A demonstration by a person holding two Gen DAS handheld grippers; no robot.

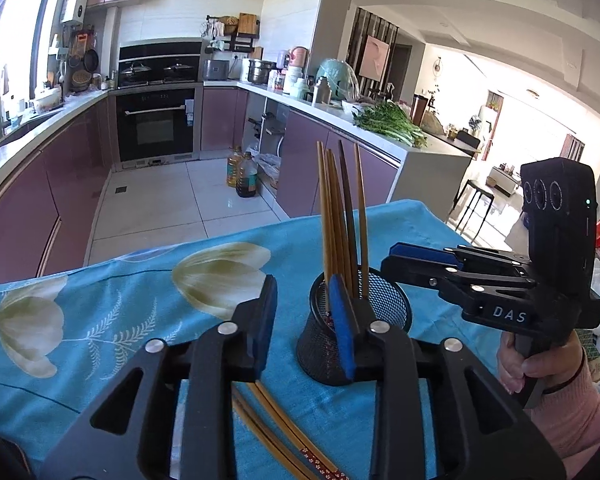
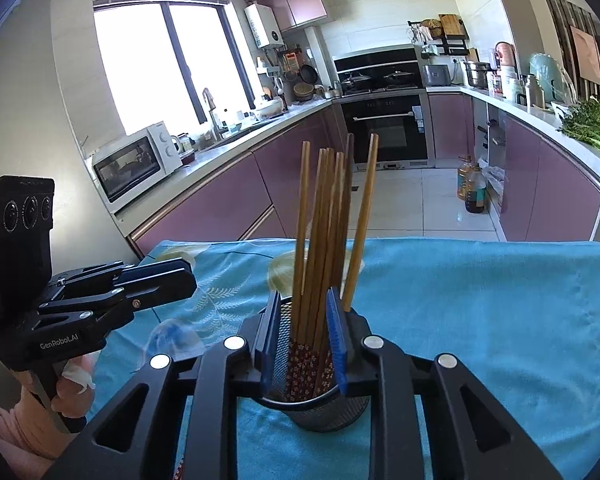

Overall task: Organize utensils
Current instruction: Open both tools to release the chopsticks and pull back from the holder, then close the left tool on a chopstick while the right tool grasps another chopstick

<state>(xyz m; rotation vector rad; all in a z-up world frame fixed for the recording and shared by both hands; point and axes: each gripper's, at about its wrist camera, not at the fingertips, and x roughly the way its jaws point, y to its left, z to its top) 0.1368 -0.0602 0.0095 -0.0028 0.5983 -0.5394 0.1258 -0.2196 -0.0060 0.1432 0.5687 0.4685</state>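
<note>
A black mesh cup stands on the blue flowered tablecloth with several wooden chopsticks upright in it. Loose chopsticks lie flat on the cloth under my left gripper, which is open and empty, just left of the cup. My right gripper is open, its blue pads hovering over the cup's rim on either side of the standing chopsticks without touching them. It shows in the left wrist view at the right of the cup.
The table's far edge drops to a tiled kitchen floor. Purple cabinets, an oven and oil bottles stand beyond. Greens lie on the right counter.
</note>
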